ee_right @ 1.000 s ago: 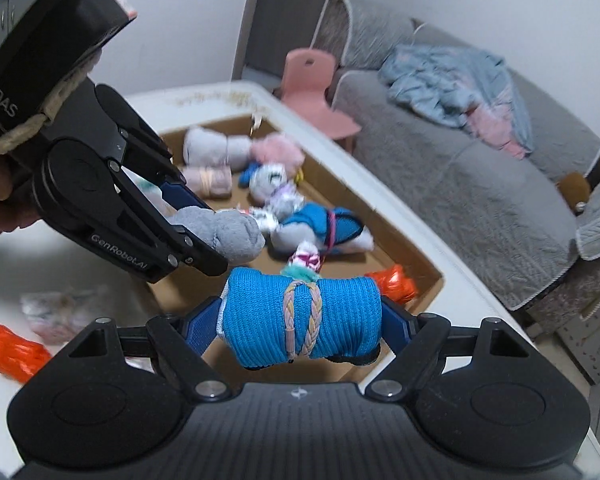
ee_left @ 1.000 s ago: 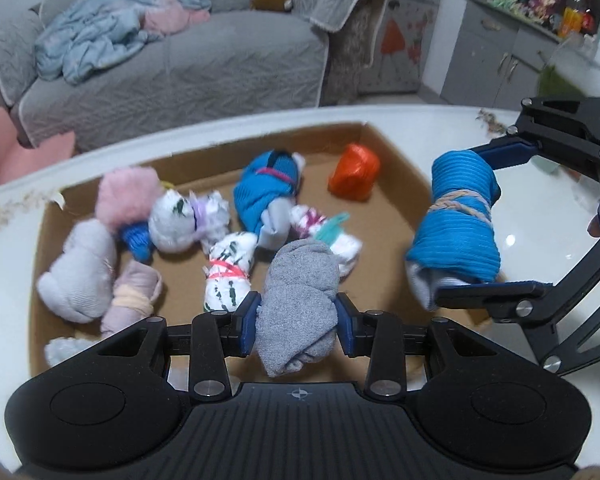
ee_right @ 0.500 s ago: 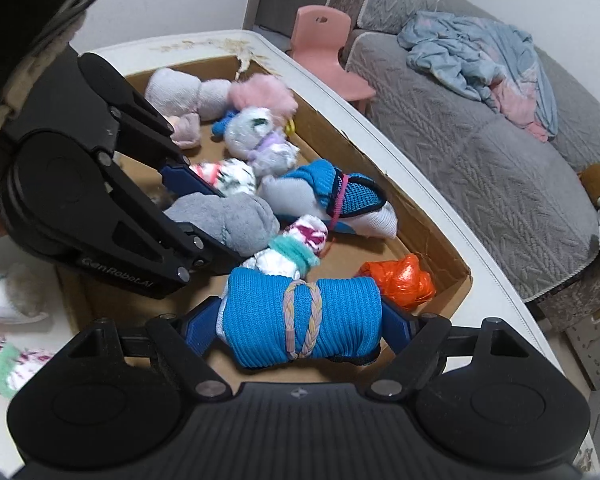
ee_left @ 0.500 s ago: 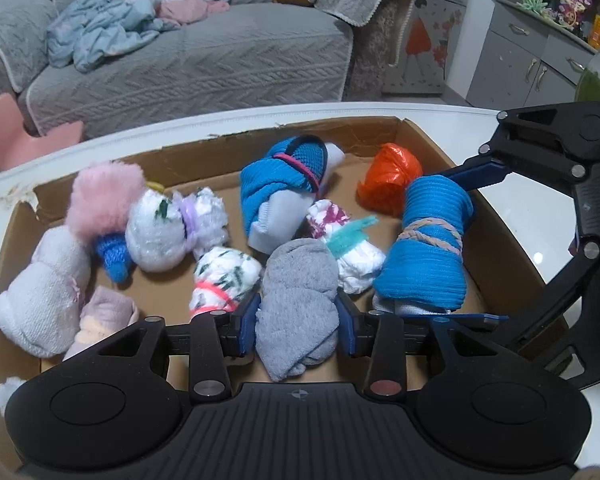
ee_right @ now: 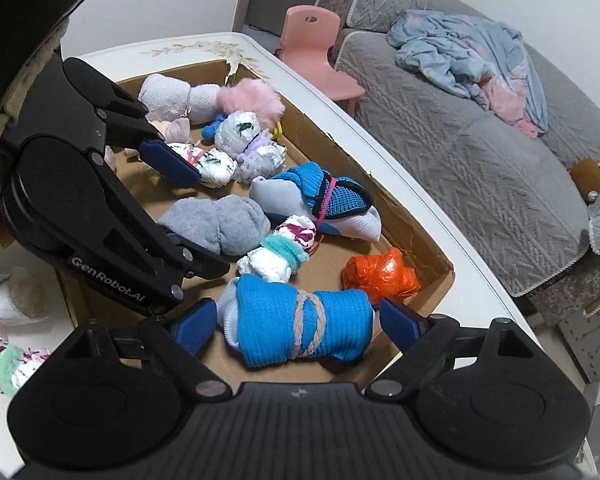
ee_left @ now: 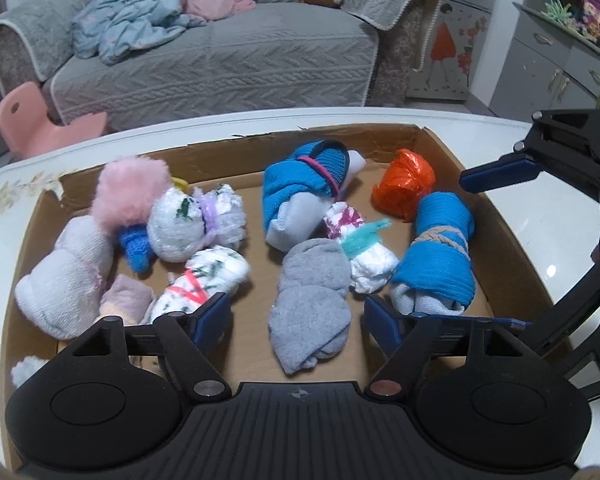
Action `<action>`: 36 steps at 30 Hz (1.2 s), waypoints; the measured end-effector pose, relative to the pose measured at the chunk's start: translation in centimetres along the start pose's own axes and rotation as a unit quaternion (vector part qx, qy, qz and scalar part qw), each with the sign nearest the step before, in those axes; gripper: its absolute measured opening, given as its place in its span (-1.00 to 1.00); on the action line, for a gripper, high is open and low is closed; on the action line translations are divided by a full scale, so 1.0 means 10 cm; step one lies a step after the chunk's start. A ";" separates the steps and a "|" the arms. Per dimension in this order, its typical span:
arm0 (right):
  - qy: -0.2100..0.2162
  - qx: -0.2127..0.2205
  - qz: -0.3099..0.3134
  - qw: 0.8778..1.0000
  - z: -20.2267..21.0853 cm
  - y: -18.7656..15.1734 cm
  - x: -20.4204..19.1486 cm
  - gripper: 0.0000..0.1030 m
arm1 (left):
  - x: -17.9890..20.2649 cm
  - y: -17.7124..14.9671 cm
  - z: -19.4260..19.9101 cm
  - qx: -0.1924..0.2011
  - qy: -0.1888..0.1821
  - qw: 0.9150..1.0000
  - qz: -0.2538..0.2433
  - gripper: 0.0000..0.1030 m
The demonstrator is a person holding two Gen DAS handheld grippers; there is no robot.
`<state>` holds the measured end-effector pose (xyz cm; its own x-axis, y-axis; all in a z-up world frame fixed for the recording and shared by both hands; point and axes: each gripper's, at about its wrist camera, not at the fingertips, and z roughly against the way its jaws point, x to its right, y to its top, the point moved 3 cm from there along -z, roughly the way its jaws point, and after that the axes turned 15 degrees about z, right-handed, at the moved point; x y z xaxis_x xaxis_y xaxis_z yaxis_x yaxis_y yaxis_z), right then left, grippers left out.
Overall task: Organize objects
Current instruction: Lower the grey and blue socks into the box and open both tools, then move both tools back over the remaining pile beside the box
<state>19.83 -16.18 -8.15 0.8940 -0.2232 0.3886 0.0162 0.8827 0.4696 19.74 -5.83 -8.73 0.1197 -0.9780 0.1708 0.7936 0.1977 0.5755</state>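
A white desk [ee_left: 512,216] carried an open cardboard box [ee_left: 236,152] of rolled sock bundles. Inside it, the left gripper [ee_left: 296,322] was seen with jaws just opened wide, the grey sock roll [ee_left: 310,312] lying loose between them. The right gripper [ee_right: 296,324] jaws, also just widened, stood clear of the blue sock roll [ee_right: 296,326] resting on the box floor.

Cardboard box [ee_right: 428,240] on white worktop [ee_right: 380,132]. Blue sock roll [ee_right: 300,330] on box floor between spread jaws of right hand-held gripper [ee_right: 296,324], jaws just opening, pads clear. Orange bundle [ee_right: 380,274] just beyond roll. Left hand-held gripper [ee_right: 188,220] astride grey sock roll [ee_right: 220,222].
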 end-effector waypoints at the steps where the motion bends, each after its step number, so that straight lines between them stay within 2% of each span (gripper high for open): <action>1: -0.002 -0.001 0.001 1.000 0.01 0.01 -0.01 0.68 | 0.00 0.00 0.02 0.001 0.002 1.000 0.003 0.56; 5: -0.004 -0.003 0.002 1.000 0.05 0.04 -0.03 0.68 | -0.03 0.01 0.10 0.005 0.002 1.000 0.016 0.69; 14: -0.010 -0.005 -0.003 1.000 0.13 0.11 -0.12 0.73 | 0.02 0.01 0.30 0.019 -0.004 1.000 0.013 0.71; 24: -0.018 0.000 -0.029 0.999 0.26 0.14 -0.13 0.77 | -0.08 -0.03 0.48 0.029 -0.006 0.999 0.025 0.72; 36: -0.043 0.010 -0.065 0.997 0.51 0.17 -0.34 0.87 | -0.30 -0.21 0.77 0.039 -0.001 0.998 0.046 0.77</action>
<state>14.52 -16.07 -4.64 0.8432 -0.3709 0.3892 0.1197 0.8352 0.5367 13.09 -2.76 -4.29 0.1885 -0.9552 0.2283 0.7299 0.2918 0.6182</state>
